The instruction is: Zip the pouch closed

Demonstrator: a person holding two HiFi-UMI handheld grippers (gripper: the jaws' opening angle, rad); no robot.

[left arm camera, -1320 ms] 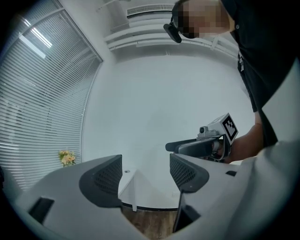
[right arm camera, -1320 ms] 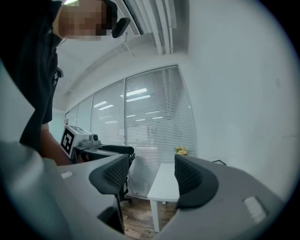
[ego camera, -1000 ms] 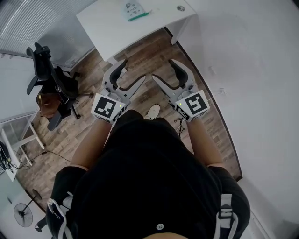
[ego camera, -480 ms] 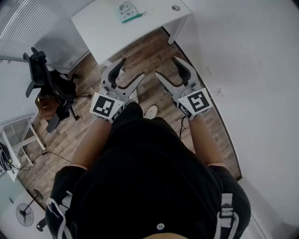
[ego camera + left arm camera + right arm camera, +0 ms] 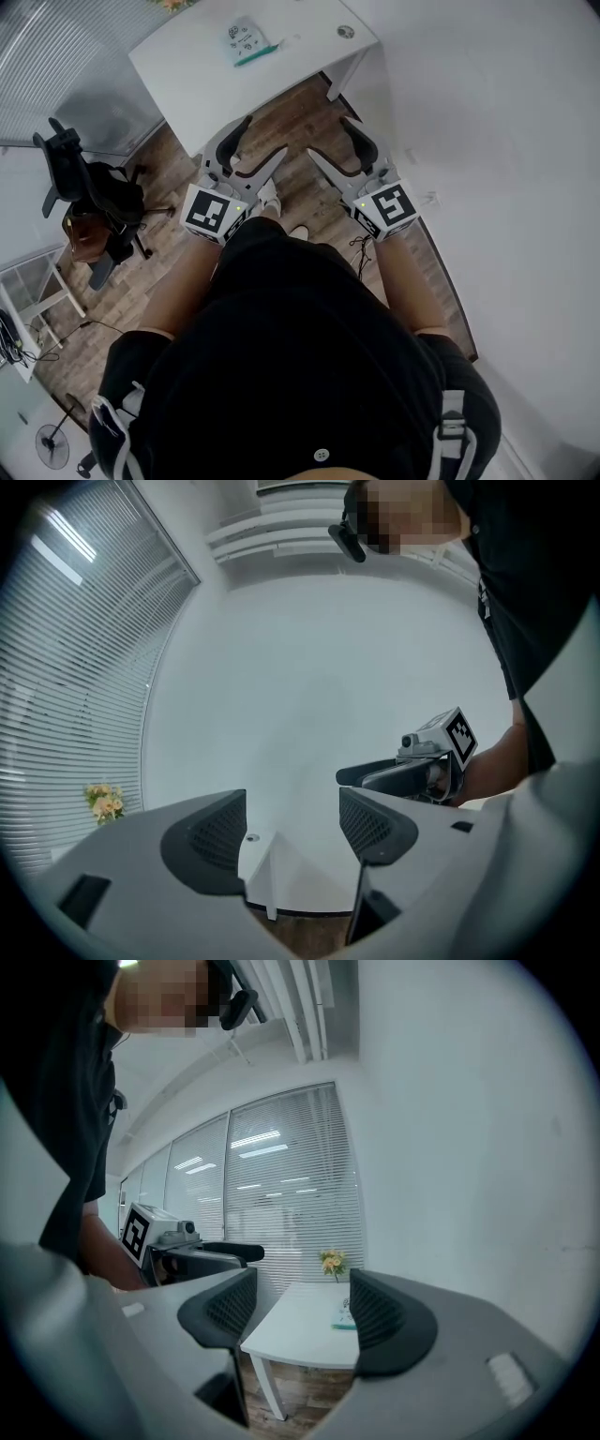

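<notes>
The pouch [image 5: 246, 42] is a small pale flat thing with a teal strip along one edge. It lies on the white table [image 5: 197, 70] at the top of the head view. It also shows small and far off in the right gripper view, where the pouch [image 5: 342, 1314] lies near the table's right side. My left gripper [image 5: 261, 141] and right gripper [image 5: 331, 141] hang side by side over the wooden floor, short of the table. Both are open and hold nothing. In the left gripper view the left gripper [image 5: 292, 829] frames a table corner [image 5: 265, 864].
A black office chair [image 5: 84, 187] stands on the floor at left. A white wall [image 5: 506, 141] runs along the right. A small bunch of flowers [image 5: 331, 1262] sits at the table's far end by the window blinds [image 5: 281, 1194]. A fan [image 5: 52, 445] stands at lower left.
The view has shifted toward the table, which now shows larger and lower in the head view. Both grippers have kept their spread and pose.
</notes>
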